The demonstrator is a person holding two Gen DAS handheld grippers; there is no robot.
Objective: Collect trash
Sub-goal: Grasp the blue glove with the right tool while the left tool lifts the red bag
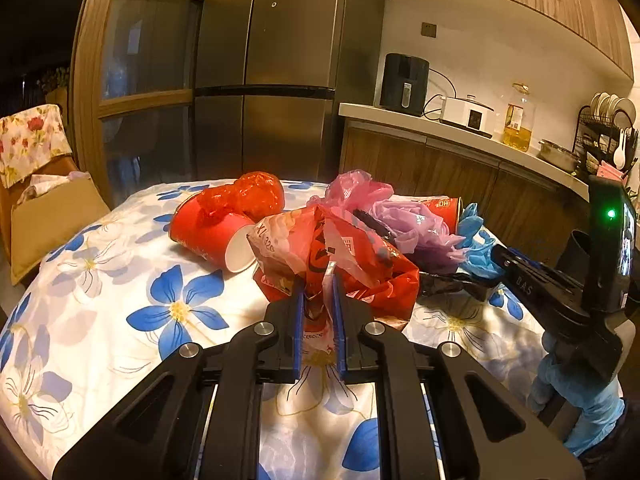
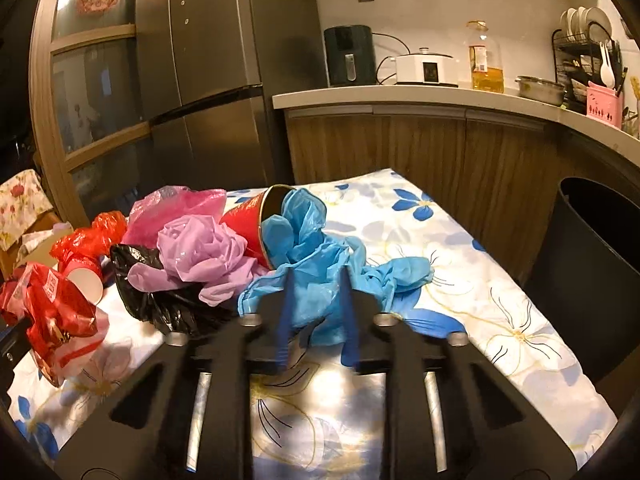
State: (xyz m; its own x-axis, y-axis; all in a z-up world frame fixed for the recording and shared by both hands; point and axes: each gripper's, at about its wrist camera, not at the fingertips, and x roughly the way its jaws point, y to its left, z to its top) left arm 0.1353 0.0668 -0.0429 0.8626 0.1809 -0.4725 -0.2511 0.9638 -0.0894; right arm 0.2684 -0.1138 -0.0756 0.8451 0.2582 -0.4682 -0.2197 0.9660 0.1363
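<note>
My left gripper (image 1: 317, 284) clamped the red printed bag (image 1: 332, 264) at the near edge of the heap on the flowered tablecloth (image 1: 120, 300). My right gripper (image 2: 316, 292) pinched the blue glove (image 2: 320, 264), beside the tipped red cup (image 2: 248, 220).

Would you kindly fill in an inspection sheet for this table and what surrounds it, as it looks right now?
Surface: table under a blue-flowered cloth.
Job's things: red printed bag, lilac bag, pink bag, black bag, blue gloves, two red cups lying on their sides, heaped together.
Clutter: nothing seen apart from the trash.
Grippers: left gripper shut on the red printed bag; right gripper shut on the blue gloves.
Cables: a cord behind the white cooker.
Surroundings: dark bin beside the table, fridge, air fryer, oil bottle, dish rack.
</note>
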